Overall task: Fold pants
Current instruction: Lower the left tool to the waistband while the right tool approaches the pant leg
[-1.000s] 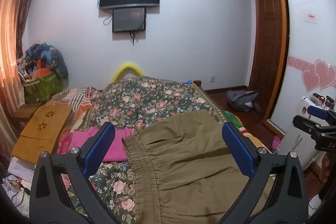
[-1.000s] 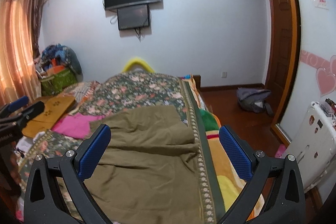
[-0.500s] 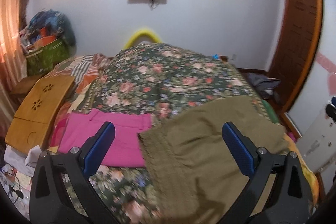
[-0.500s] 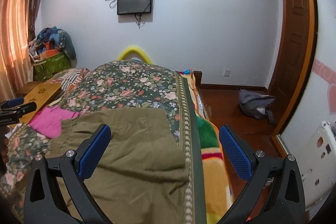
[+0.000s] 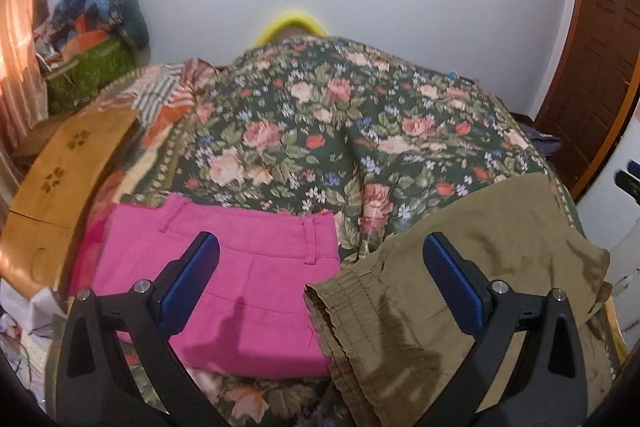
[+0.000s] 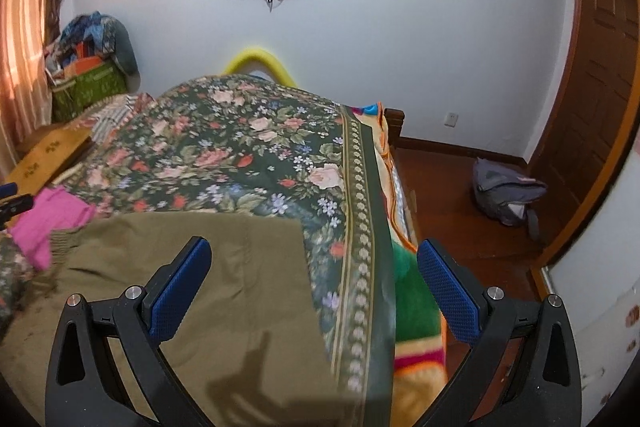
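Olive-green pants (image 5: 460, 291) lie spread on the floral bedspread (image 5: 320, 131), with the gathered elastic waistband (image 5: 340, 311) toward the left. My left gripper (image 5: 320, 267) is open and empty, hovering above the waistband corner, between the olive pants and the pink ones. In the right wrist view the olive pants (image 6: 200, 287) cover the near part of the bed, their far edge lying straight. My right gripper (image 6: 312, 275) is open and empty above the pants' right edge, near the bedspread border.
Folded pink pants (image 5: 240, 287) lie left of the olive ones. A wooden lap table (image 5: 64, 167) sits at the bed's left side. The bed's right edge (image 6: 376, 227) drops to a wooden floor with a grey bag (image 6: 504, 195). A white appliance (image 6: 600, 307) stands at right.
Both grippers have tilted downward and moved closer over the bed. The left view now takes in the pink pants and the waistband corner. Both stay open.
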Available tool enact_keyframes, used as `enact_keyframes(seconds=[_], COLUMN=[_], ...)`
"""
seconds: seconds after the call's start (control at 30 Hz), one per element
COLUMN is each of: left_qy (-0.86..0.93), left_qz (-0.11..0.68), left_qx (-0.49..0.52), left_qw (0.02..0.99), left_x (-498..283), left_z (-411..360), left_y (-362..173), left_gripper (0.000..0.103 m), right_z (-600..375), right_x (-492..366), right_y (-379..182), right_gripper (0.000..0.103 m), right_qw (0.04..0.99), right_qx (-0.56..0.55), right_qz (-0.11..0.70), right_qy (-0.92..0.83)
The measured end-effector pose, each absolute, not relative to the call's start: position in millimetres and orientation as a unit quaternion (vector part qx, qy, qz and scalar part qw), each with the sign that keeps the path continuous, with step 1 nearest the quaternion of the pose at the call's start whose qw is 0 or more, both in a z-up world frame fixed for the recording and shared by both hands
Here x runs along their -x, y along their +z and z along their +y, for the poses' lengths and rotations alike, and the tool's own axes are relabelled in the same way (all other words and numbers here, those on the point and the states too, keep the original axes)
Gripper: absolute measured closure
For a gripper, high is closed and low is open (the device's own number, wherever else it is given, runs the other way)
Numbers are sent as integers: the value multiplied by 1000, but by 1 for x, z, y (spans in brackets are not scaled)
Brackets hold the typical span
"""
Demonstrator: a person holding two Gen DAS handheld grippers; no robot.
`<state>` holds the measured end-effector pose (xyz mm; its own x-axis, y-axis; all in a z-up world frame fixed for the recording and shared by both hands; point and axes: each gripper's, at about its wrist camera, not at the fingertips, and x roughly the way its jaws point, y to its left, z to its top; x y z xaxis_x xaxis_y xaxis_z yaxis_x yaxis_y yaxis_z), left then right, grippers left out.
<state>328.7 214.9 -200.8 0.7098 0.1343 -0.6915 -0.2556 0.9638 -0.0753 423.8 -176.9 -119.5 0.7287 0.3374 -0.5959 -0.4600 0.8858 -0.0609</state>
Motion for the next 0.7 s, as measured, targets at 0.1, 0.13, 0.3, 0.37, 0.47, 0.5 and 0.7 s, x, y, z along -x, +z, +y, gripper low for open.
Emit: enact_keyframes(seconds=[0.1,0.13,0.3,0.37,0.47,0.5,0.7], left_qy=[90,88,83,77,65,61,35], left_qz=[387,398,427,438,454,457,471], left_qx=[95,93,62,62,66,69,89], left_qw=[913,908,898,894,886,884,877], left_x=[-337,-339,-350,-353,-358,-360,-368], left_z=[220,221,216,216,218,219,217], left_y=[-221,-229,-253,-261,-270,-272,-280], left_gripper=[0,0,4,4,10,13,32], right_z=[-167,-162,-147,-142,-139,-138,-133], right_x=[-445,-453,-481,-493,-508,-514,-535], right_y=[-131,-136,-159,-168,-180,-183,-196], right_gripper=[1,1,1,1,2,2,13], right_qw=[919,915,893,883,870,865,847], right_qx=[115,119,127,123,112,108,100], right_qz=[301,308,347,366,392,401,439], right_qy=[225,233,257,267,278,281,283])
